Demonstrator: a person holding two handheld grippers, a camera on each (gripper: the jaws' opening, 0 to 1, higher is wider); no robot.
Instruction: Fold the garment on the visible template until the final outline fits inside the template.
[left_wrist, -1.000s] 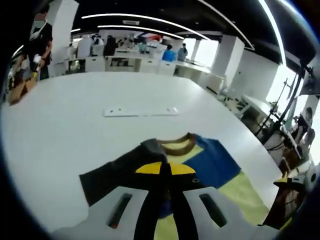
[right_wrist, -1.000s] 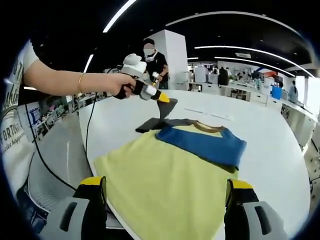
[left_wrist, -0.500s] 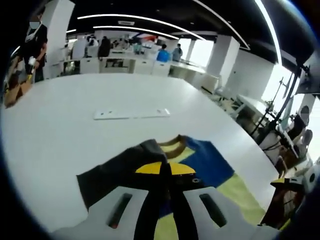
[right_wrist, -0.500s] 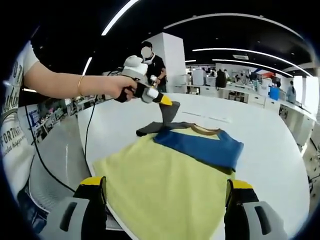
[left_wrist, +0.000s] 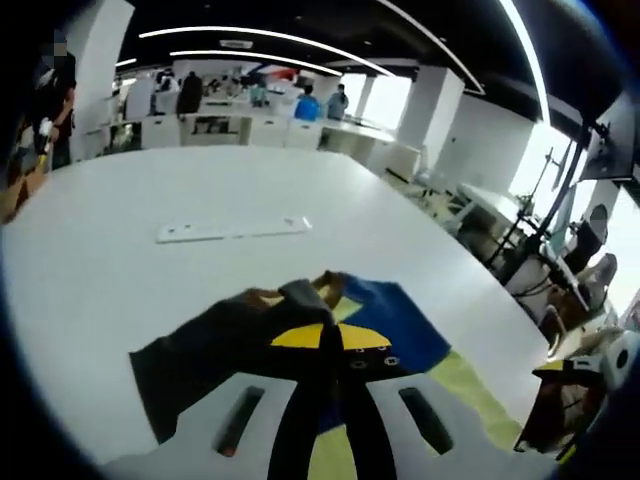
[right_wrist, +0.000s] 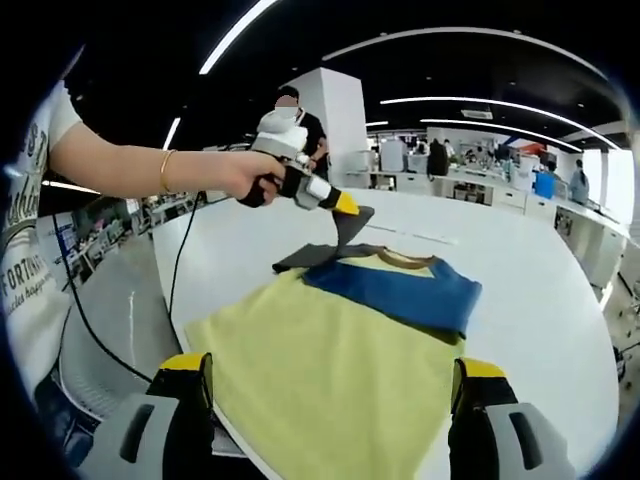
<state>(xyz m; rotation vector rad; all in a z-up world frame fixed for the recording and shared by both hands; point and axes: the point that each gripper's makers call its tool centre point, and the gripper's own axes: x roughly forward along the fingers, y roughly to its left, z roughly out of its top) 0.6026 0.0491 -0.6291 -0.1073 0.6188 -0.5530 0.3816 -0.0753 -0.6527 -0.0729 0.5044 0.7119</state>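
The garment lies flat on the white table (right_wrist: 545, 270): a pale yellow body (right_wrist: 330, 350), a blue sleeve (right_wrist: 400, 288) folded across the chest, a brown collar (right_wrist: 400, 257), and a dark grey sleeve (right_wrist: 318, 252). In the right gripper view, a hand holds my left gripper (right_wrist: 348, 205) above the collar, shut on the grey sleeve's end and lifting it. In the left gripper view, the left gripper (left_wrist: 330, 338) is pinched on the grey sleeve (left_wrist: 215, 340), with the blue sleeve (left_wrist: 395, 325) beyond. My right gripper (right_wrist: 332, 400) stands open over the yellow hem, holding nothing.
A flat white strip (left_wrist: 230, 230) lies on the table beyond the garment. The table's curved edge (right_wrist: 185, 310) runs close to the garment's left side, and a black cable (right_wrist: 172, 275) hangs there. A person (right_wrist: 300, 125) and desks stand far behind.
The left gripper has carried the lifted grey sleeve end a little to the right, toward the collar and blue sleeve. The right gripper stays open in place.
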